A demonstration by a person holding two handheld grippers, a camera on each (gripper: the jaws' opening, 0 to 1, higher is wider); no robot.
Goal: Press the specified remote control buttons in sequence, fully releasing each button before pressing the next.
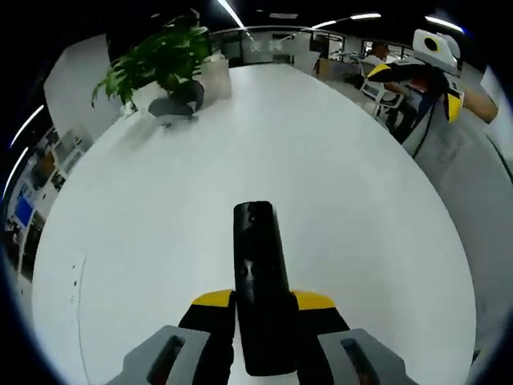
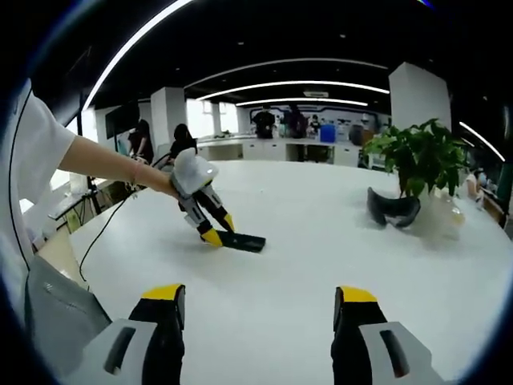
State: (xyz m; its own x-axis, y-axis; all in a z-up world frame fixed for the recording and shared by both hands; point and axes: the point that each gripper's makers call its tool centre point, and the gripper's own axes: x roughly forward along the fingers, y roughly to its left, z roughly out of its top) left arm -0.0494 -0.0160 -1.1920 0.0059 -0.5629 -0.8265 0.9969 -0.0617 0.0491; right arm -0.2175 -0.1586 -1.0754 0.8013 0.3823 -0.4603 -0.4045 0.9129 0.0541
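Left tool (image 1: 260, 321) pins the black remote control (image 1: 258, 281) flat on the white table (image 1: 160, 233), steadying it for pressing, while right tool (image 2: 260, 309) hangs wide and empty.

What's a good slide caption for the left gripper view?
Left gripper clamps a black remote on a white table.

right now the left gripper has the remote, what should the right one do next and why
Probably bring the right gripper down toward the remote. The left gripper has its jaws closed on the remote's near end, pinning it flat on the white table. The right gripper's jaws stand open and sit well short of the remote, so no button can be pressed yet.
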